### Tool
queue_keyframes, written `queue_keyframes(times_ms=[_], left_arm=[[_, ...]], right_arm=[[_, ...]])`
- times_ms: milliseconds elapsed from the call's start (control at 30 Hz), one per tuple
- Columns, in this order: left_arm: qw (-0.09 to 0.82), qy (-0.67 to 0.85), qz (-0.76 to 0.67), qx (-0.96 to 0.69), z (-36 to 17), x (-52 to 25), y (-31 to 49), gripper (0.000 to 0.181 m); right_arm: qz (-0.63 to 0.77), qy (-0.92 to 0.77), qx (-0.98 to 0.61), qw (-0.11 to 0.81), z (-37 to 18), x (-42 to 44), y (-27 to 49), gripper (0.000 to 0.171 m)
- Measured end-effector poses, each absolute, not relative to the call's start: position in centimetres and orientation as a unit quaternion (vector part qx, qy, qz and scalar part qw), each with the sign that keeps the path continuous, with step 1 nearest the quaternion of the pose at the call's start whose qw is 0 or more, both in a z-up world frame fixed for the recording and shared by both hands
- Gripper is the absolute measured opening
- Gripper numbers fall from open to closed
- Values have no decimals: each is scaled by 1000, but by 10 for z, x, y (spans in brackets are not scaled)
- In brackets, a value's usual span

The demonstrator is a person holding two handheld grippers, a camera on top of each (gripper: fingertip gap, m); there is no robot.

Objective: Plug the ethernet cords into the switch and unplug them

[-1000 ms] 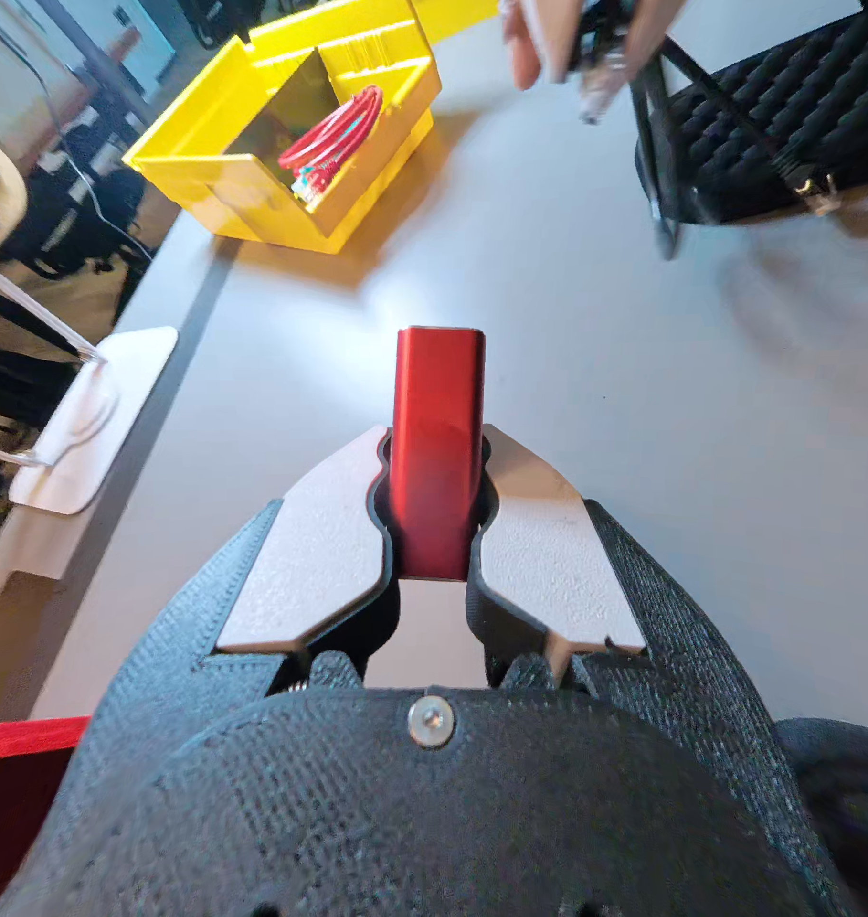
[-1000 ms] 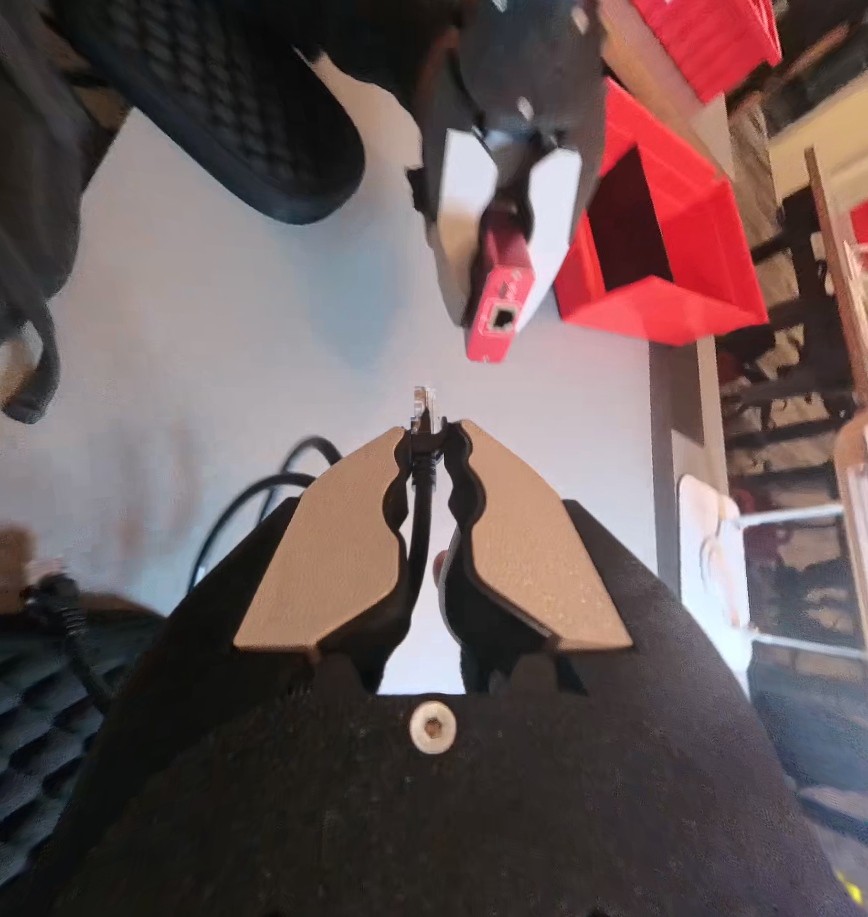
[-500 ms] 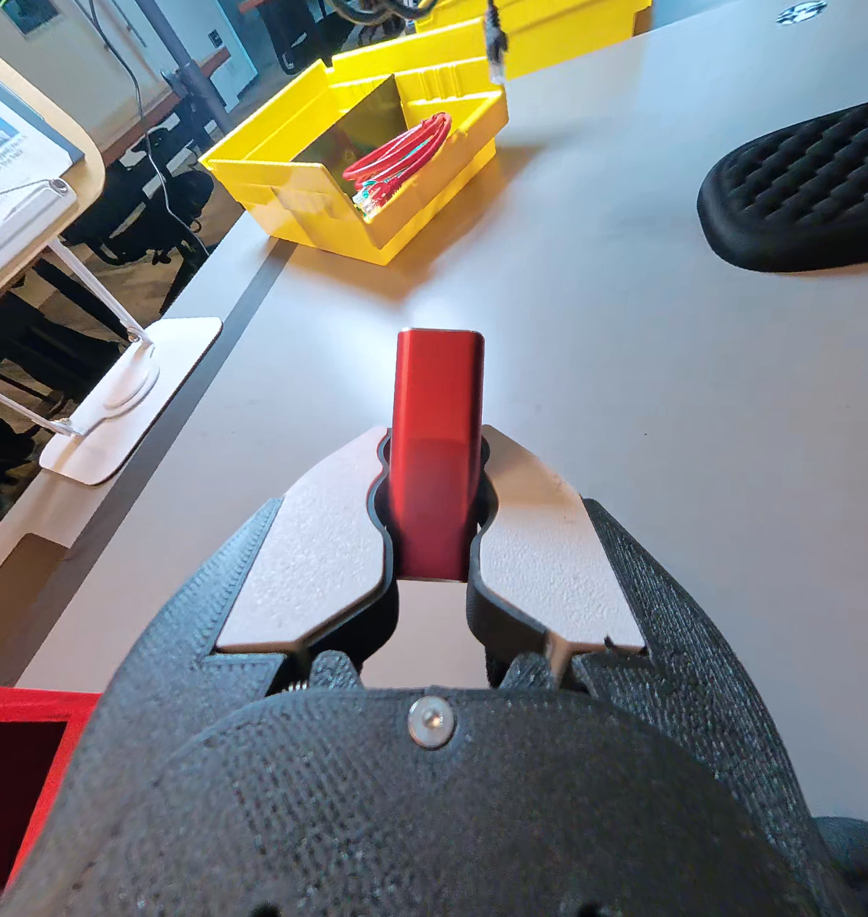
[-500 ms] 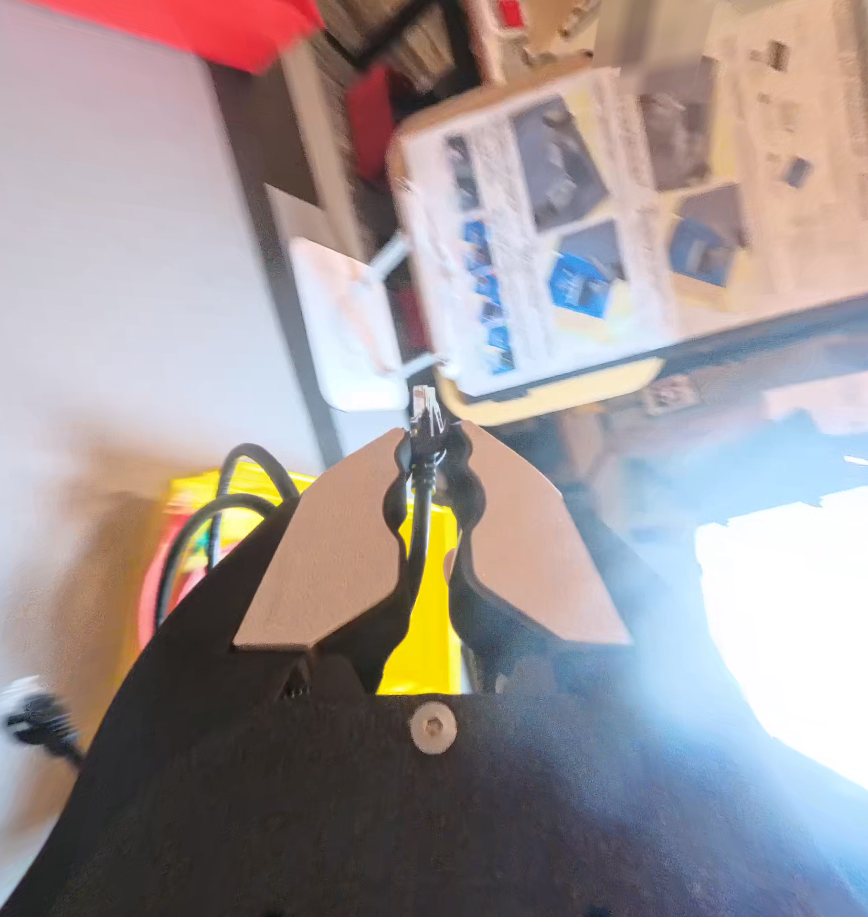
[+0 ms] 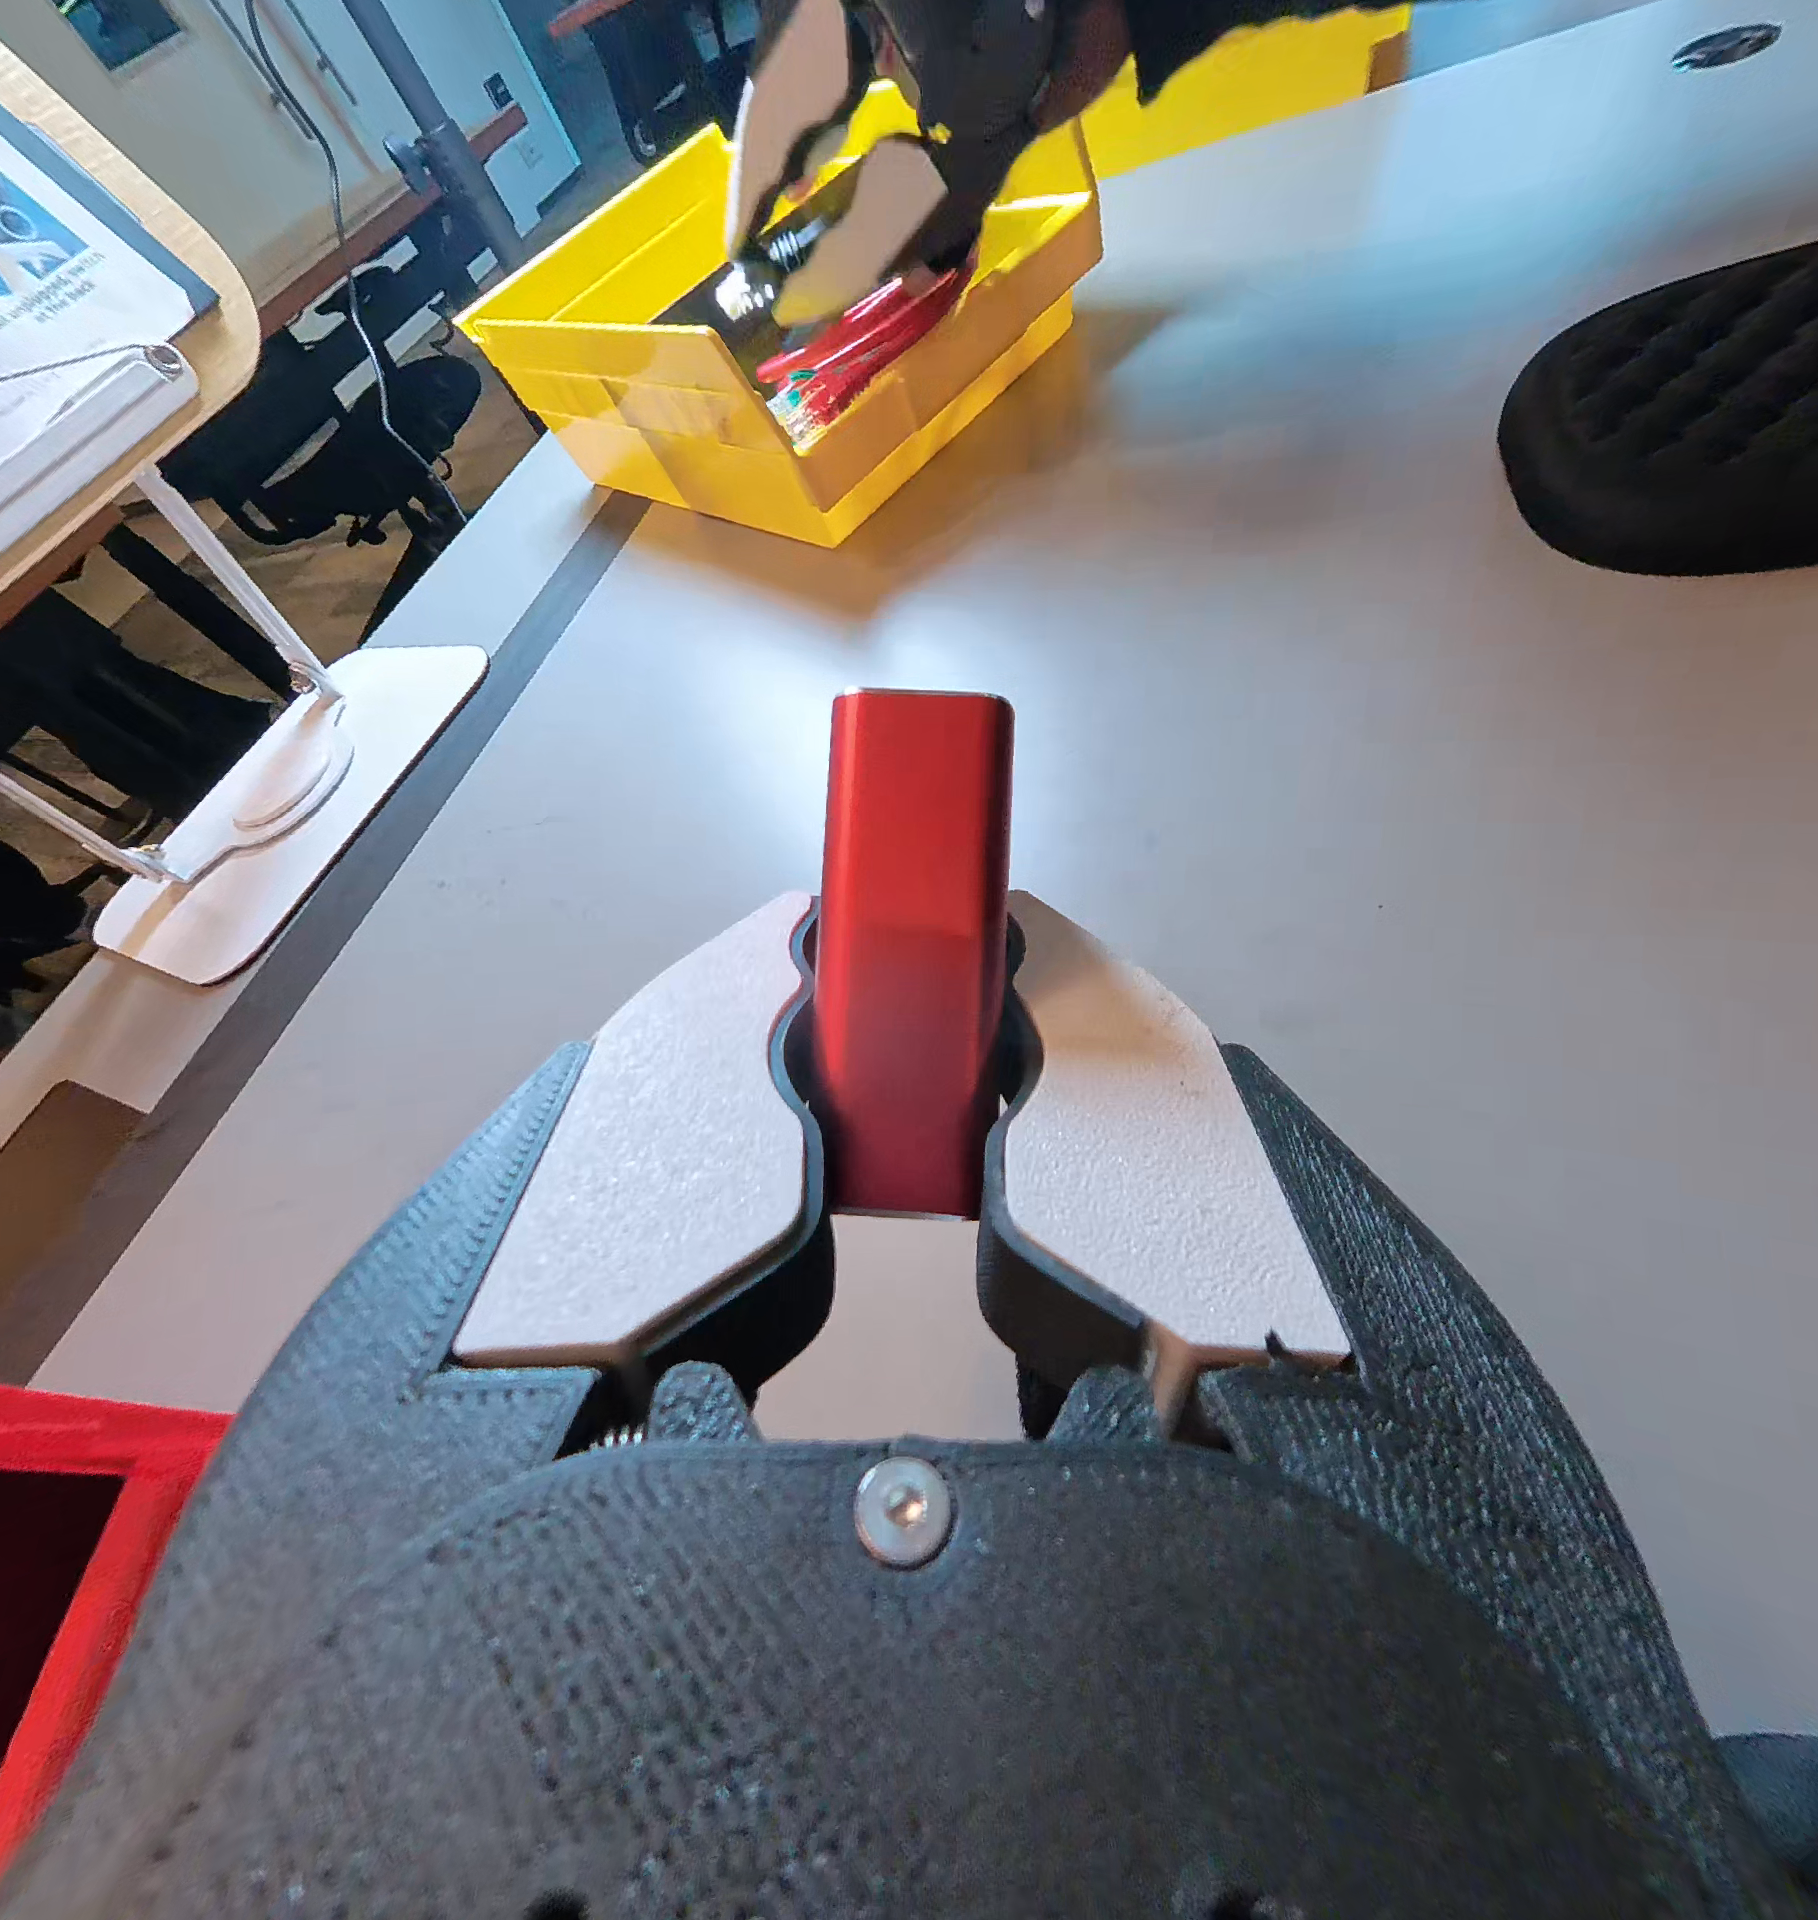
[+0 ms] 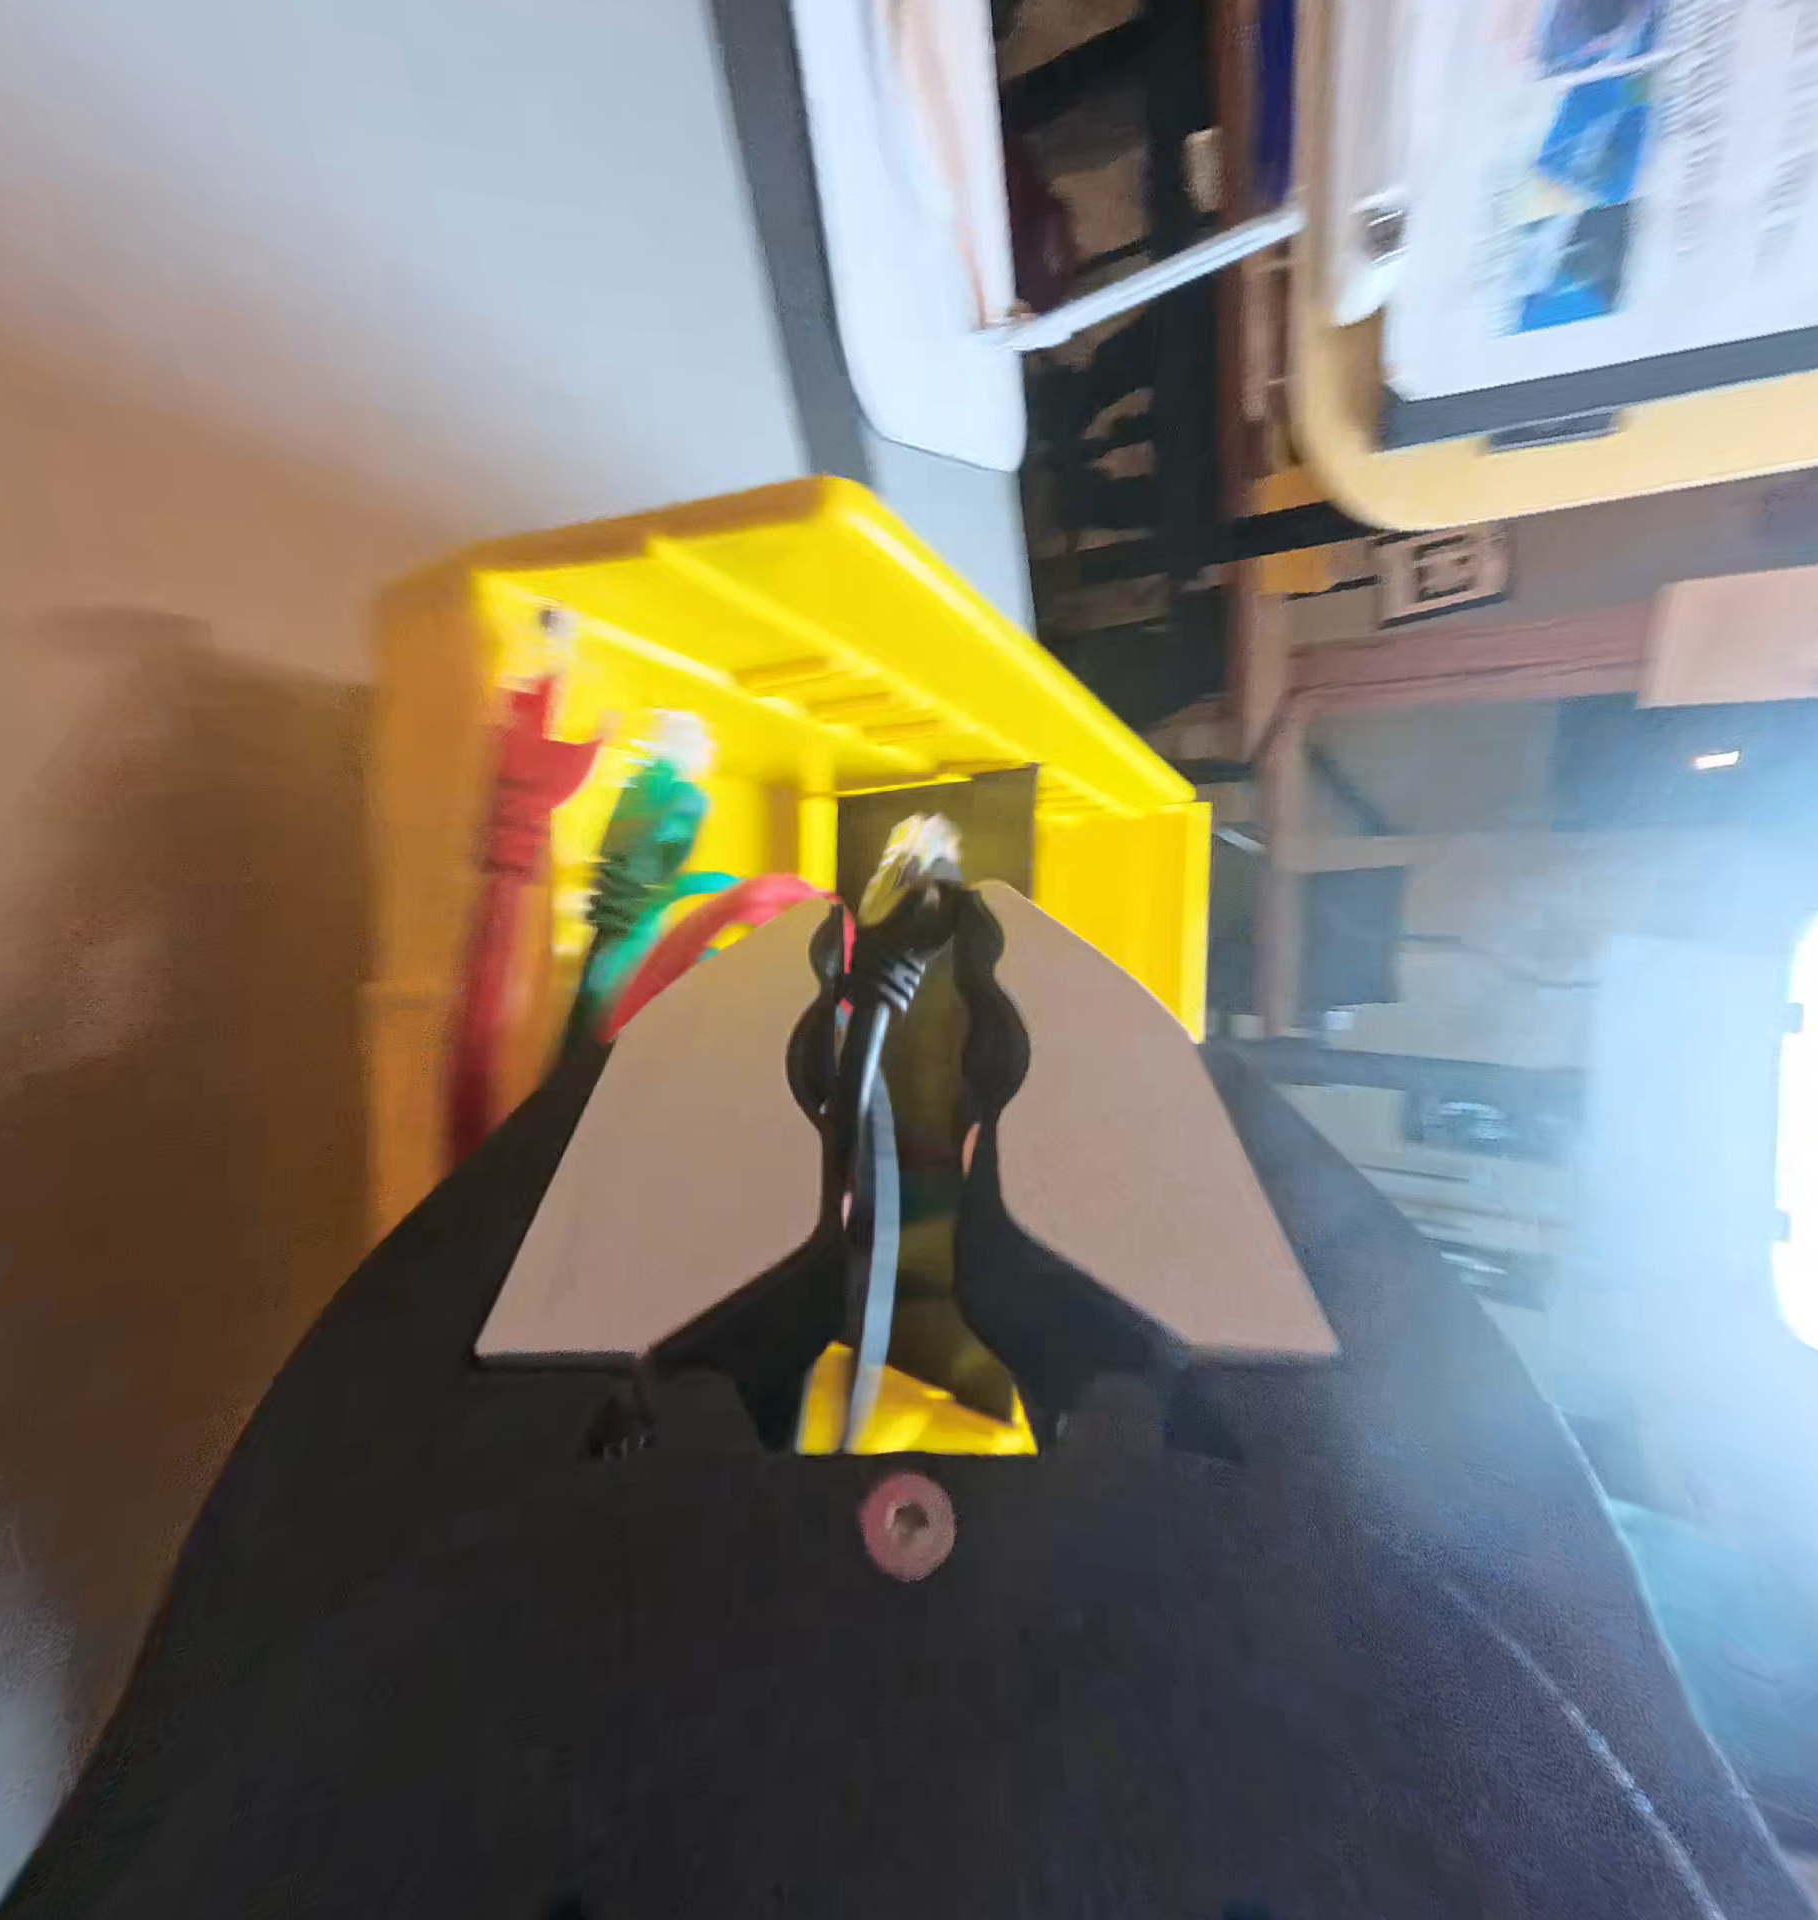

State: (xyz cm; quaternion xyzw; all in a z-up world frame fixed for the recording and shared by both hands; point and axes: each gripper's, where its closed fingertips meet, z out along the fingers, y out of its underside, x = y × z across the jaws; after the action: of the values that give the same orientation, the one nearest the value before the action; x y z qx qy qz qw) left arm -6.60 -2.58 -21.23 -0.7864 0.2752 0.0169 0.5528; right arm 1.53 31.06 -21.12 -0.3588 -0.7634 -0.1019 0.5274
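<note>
My left gripper (image 5: pixel 910 914) is shut on a red switch (image 5: pixel 915 821) and holds it upright above the grey table (image 5: pixel 1352 790). My right gripper (image 6: pixel 910 904) is shut on a black ethernet cord (image 6: pixel 884 997), whose clear plug (image 6: pixel 915 847) sticks out past the fingertips. It hangs over the open yellow bin (image 6: pixel 884 644), blurred by motion. In the left wrist view the right gripper (image 5: pixel 780 270) is at the far end, above the yellow bin (image 5: pixel 676 395). Red cords (image 5: pixel 863 332) lie in the bin. A red plug (image 6: pixel 520 810) and a green plug (image 6: pixel 650 821) stand up in it.
A black padded rest (image 5: pixel 1694 416) lies at the table's right. A red bin (image 5: pixel 43 1475) sits at the near left corner. A white stand base (image 5: pixel 302 810) and a sign board (image 5: pixel 53 312) stand off the table's left edge. One gripper's finger ends stand about 35 centimetres off the other's.
My right gripper has swung away from the switch with the black cord and now hangs over the yellow bin. My left gripper has kept the switch almost still.
</note>
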Motion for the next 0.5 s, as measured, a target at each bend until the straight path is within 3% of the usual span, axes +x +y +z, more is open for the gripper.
queue_keyframes(times_ms=[100, 267, 400, 500], left_arm=[[548, 275, 7, -790, -217, -64, -23, 29], [545, 277, 6, -791, -218, -59, -23, 29], [556, 272, 4, -785, -212, -58, -25, 29], [571, 265, -14, -777, -205, -55, -25, 29]], right_arm=[[-33, -760, -424, 492, -225, 19, 300, 24], [125, -732, -555, 376, -220, 21, 290, 59], [200, -700, -552, 406, -181, 15, 273, 60], [270, -692, -501, 444, -145, 9, 219, 58]])
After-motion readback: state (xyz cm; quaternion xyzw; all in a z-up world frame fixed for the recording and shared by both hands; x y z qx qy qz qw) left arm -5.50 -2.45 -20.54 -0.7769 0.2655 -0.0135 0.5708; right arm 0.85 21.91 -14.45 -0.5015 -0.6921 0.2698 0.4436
